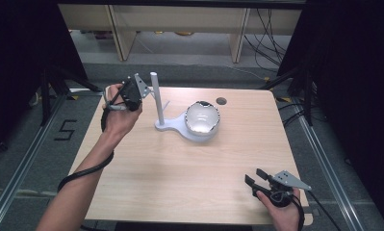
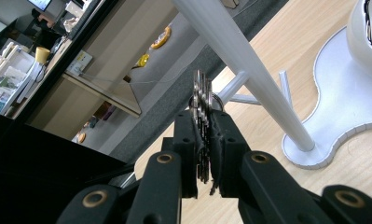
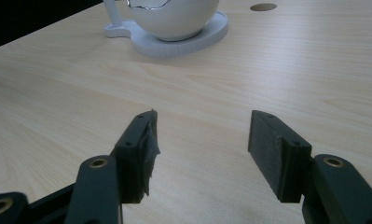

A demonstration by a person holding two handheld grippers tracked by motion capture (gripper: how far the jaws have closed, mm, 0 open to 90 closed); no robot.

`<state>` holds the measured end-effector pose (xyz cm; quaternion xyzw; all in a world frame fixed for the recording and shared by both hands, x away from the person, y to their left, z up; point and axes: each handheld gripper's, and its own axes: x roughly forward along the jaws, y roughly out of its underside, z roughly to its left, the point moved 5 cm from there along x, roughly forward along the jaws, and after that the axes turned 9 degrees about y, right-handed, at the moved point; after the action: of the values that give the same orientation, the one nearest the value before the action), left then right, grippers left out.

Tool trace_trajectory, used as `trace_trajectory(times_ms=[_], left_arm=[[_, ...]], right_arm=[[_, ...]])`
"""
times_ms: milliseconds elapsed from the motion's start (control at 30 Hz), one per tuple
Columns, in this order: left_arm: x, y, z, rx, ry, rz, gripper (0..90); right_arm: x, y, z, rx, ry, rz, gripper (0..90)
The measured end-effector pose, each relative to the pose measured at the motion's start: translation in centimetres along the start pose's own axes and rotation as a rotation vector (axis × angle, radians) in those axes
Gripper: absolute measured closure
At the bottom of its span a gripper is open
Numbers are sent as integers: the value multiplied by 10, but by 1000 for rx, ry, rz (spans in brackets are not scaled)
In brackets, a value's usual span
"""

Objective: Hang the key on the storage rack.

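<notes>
My left gripper (image 2: 204,140) pinches a thin, stiff bunch of metal keys (image 2: 201,100) by its lower edge, near the counter's far-left corner beside the white plastic post (image 1: 156,96). It looks light but slippery, so I grip the flat faces. My right gripper (image 3: 200,149) hangs wide open and empty near the front-right corner.

My left gripper (image 1: 132,94) is black, with a grey three-cornered plate (image 1: 142,86) on top and a black cable (image 1: 86,168) trailing along my bare forearm. Its two jaws carry brass-coloured pivot rivets (image 2: 165,158) and small screw holes, and their pads (image 2: 219,149) are frayed. My right gripper (image 1: 258,179) is the same build: black jaws, grey plate (image 1: 289,180), torn dark padding (image 3: 151,144).
</notes>
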<state>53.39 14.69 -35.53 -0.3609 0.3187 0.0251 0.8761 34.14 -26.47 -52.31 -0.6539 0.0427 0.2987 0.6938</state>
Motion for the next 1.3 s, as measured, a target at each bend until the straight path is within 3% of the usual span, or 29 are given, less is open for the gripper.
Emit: trace_trajectory(times_ms=[33, 67, 133, 200, 233, 400, 800, 867, 933, 1100, 1167, 1267, 1300], left_arm=[[0, 0, 0, -1, 1, 2, 813], [0, 0, 0, -1, 2, 4, 813], [0, 0, 1, -3, 4, 2, 812], [0, 0, 1, -8, 7, 0, 810], [0, 0, 1, -7, 7, 2, 810], [-2, 1, 0, 1, 8, 11, 811], [0, -1, 3, 14, 24, 30, 808], [-1, 0, 3, 16, 28, 38, 808], [-1, 0, 3, 6, 31, 31, 808], [-4, 2, 5, 16, 43, 55, 810], [-5, 2, 8, 31, 24, 62, 816], [-3, 3, 8, 9, 40, 68, 825], [-3, 3, 8, 18, 40, 65, 865]], right_arm=[[1, -1, -3, -33, 2, -12, 433], [1, 0, -3, -35, 11, -10, 432], [1, 0, -2, -16, 6, -11, 433], [2, 0, -4, -40, 15, -12, 433], [1, 0, -2, -20, 9, -4, 433], [0, 0, -4, -44, 11, -5, 433], [0, 0, -3, -41, 3, -13, 433], [0, 1, -1, -10, 5, 5, 433], [0, 1, -3, -28, 3, -4, 433], [1, 1, -2, -18, 4, 0, 433], [2, 1, -3, -36, 6, -12, 433], [1, 1, -4, -56, 10, 7, 433], [1, 1, -4, -51, 10, 14, 433]])
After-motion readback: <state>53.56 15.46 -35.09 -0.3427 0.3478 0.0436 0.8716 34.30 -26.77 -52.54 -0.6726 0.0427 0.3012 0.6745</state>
